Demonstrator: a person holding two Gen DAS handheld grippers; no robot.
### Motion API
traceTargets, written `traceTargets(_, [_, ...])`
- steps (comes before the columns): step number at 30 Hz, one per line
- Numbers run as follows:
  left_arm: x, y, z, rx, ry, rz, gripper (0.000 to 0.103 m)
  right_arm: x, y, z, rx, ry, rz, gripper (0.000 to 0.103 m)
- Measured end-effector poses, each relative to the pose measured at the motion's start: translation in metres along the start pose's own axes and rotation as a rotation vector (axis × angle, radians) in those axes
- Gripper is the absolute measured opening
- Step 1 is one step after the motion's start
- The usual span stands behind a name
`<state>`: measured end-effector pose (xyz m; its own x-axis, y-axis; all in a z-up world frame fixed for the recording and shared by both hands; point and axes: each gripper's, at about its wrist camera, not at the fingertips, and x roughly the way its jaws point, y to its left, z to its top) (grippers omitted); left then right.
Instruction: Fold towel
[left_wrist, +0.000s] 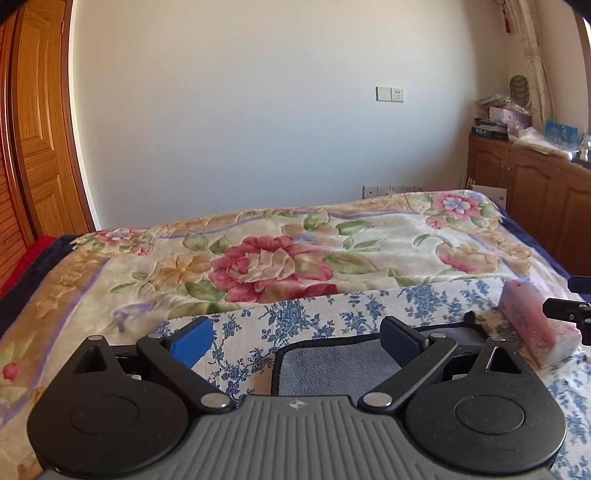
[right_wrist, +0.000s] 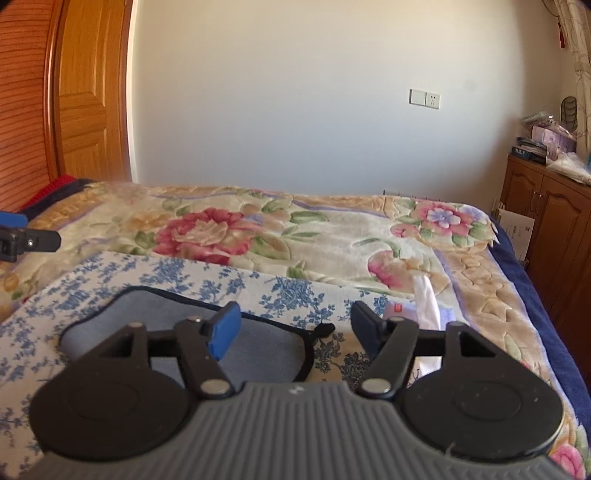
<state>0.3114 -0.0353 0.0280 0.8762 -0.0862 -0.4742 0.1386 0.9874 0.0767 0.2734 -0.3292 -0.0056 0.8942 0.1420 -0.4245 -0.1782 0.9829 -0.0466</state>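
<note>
A small grey towel (left_wrist: 332, 365) with a dark hem lies flat on a blue-and-white floral cloth (left_wrist: 325, 314) on the bed. My left gripper (left_wrist: 297, 341) is open and empty, just above the towel's left near corner. In the right wrist view the towel (right_wrist: 258, 350) lies under my right gripper (right_wrist: 295, 332), which is open and empty over the towel's right edge, near its small hanging loop (right_wrist: 325, 328). The right gripper shows at the right edge of the left wrist view (left_wrist: 576, 314), and the left gripper at the left edge of the right wrist view (right_wrist: 22, 236).
A pink tissue pack (left_wrist: 535, 325) lies on the cloth to the right of the towel; it also shows in the right wrist view (right_wrist: 424, 306). A flowered blanket (left_wrist: 295, 258) covers the bed beyond. A wooden cabinet (left_wrist: 535, 195) stands at the right, a wooden wardrobe (left_wrist: 33, 129) at the left.
</note>
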Motion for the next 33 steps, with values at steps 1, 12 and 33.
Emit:
traceTargets(1, [-0.005,0.000,0.002,0.000,-0.005,-0.001,0.099,-0.005,0.001,0.003,0.001,-0.006,0.001,0.068])
traceTargets(12, [-0.058,-0.003,0.013,0.001,-0.040,-0.013,0.099,-0.057,0.004,0.022,0.025,-0.056,0.005,0.086])
traceTargets(33, [-0.153,-0.004,0.020,-0.006,-0.103,0.032,0.103,-0.124,0.025,0.029,0.032,-0.110,0.016,0.103])
